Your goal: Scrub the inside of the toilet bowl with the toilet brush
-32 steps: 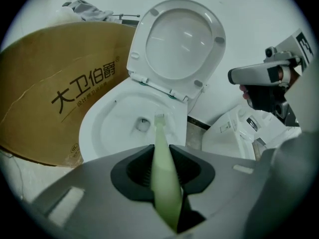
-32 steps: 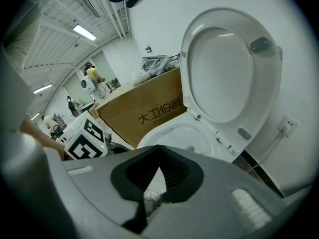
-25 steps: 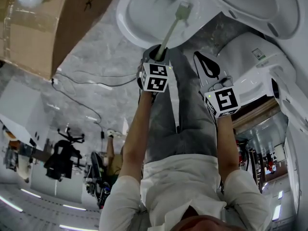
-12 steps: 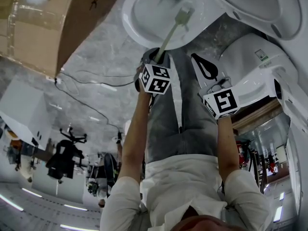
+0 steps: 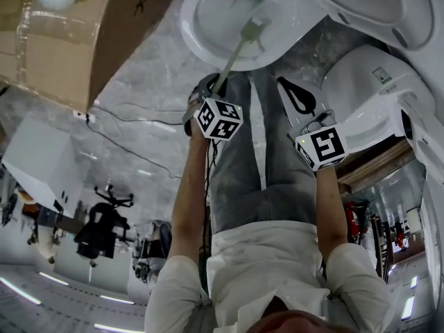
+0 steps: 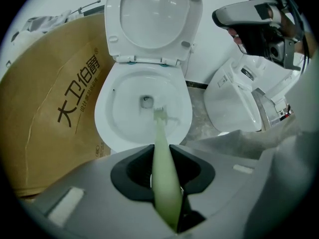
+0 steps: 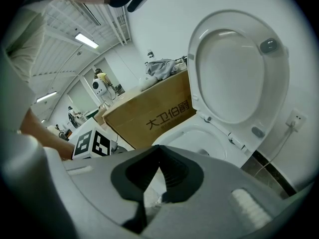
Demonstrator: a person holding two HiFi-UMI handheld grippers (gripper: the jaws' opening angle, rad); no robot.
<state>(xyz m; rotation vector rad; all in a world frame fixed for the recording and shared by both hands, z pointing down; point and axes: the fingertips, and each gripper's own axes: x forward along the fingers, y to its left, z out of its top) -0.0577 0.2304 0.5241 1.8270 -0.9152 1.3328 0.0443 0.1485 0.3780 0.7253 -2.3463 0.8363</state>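
Note:
A white toilet bowl [image 5: 215,26] with its lid raised [image 6: 152,14] fills the top of the head view. My left gripper [image 5: 211,87] is shut on the pale green handle of the toilet brush [image 6: 164,168]. The brush head [image 6: 159,114] lies inside the bowl [image 6: 119,123], just in front of the drain hole, against the porcelain. My right gripper [image 5: 295,94] hangs to the right of the bowl, near the rim. In the right gripper view its jaws meet at the tips with nothing between them [image 7: 159,151]. The bowl [image 7: 199,136] and lid [image 7: 234,73] show beyond them.
A large cardboard box [image 6: 55,113] stands close against the bowl's left side. A second white toilet [image 6: 239,103] sits to the right, with grey stone floor [image 6: 199,113] between. A black cable [image 5: 118,134] trails across the floor. An office with chairs [image 5: 97,227] lies behind.
My left gripper has swung leftward with the brush, and the brush head has slid across the bowl's inner wall. The right gripper has stayed almost still.

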